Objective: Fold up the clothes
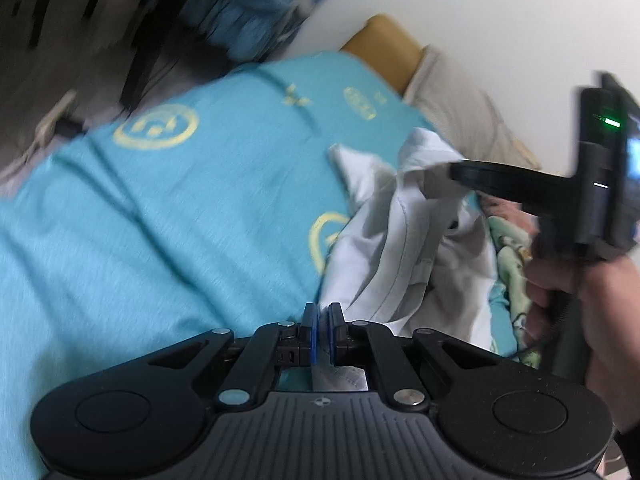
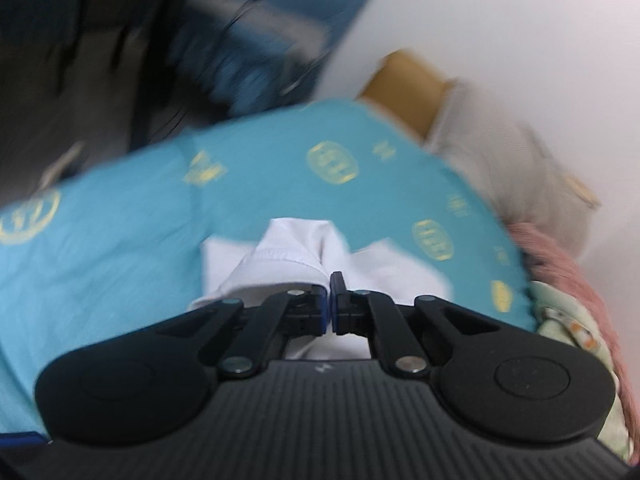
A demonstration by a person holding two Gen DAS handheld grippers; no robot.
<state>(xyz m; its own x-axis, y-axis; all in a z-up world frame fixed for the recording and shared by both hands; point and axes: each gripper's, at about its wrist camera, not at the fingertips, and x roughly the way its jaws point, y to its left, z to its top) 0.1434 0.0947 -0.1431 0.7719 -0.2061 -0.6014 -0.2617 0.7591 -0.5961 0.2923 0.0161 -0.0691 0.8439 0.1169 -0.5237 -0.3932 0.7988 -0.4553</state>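
A white garment (image 1: pixel 400 240) lies crumpled on a turquoise bedsheet with yellow emblems (image 1: pixel 160 208). My left gripper (image 1: pixel 323 316) is shut on an edge of the garment, which shows between and below the blue pads. My right gripper (image 2: pixel 330 300) is shut on another part of the white garment (image 2: pixel 288 260), with cloth bunched over its left finger. In the left wrist view the right gripper (image 1: pixel 452 172) reaches in from the right, its tip in the cloth, held by a hand. Both views are motion-blurred.
A beige pillow (image 1: pixel 460 120) and a tan headboard (image 1: pixel 384 44) lie against the white wall. A green patterned cloth (image 1: pixel 512 264) and a pink blanket (image 2: pixel 560 264) lie to the right. Dark furniture and a blue surface stand beyond the bed's far-left edge.
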